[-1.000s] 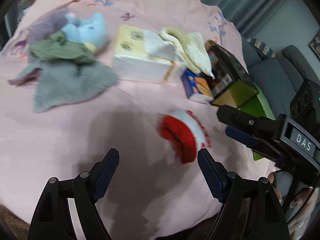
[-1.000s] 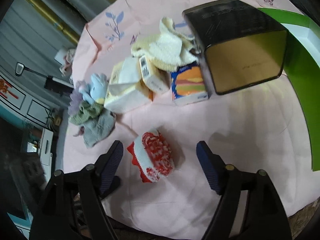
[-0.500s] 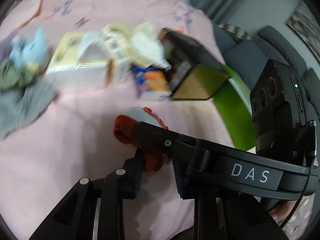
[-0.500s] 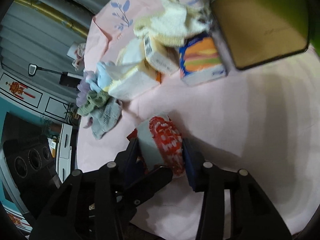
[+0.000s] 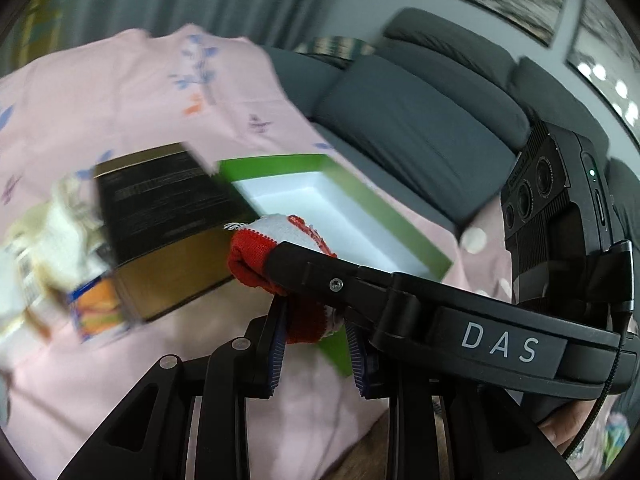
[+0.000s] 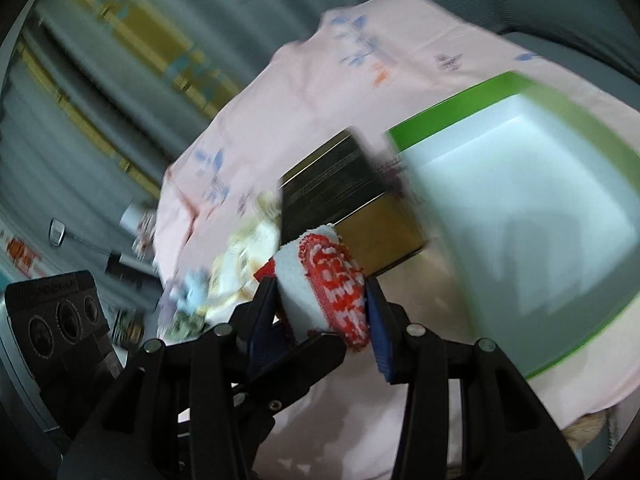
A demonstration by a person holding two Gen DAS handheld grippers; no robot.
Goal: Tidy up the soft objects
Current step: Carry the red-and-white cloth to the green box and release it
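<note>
Both tongs are clamped on one small red-and-white knit item [image 6: 328, 280], prob. a folded sock or mitt, carried in the air above the pink-clothed desk [image 5: 120, 92]. Left tongs [image 5: 316, 334] pinch the red cuff end w/ jaws nearly shut on thin fabric; right tongs [image 6: 320, 304] grip the thicker white-and-red patterned body, jaws part-way apart because the bundle fills them. Both sets of jaws have just been closing, and the knit sits between the pads in each. Item hangs near the front corner of the black-and-gold box [image 6: 352, 208], short of the green tray w/ white inside [image 6: 520, 208], which looks bare where visible and is likely the drop spot. Judged by looks: very light, soft, squashes under the pads, no risk of breakage, not slippery since knit catches on ribbed pads. Main hazard is a loose fold unrolling or snagging on a jaw at release. Best hold is across the thick folded middle, as the right tongs have it, rather than the thin cuff edge. Other soft goods, cream cloth [image 5: 60, 216] among them, lie blurred at the left, well apart from the tray.
</note>
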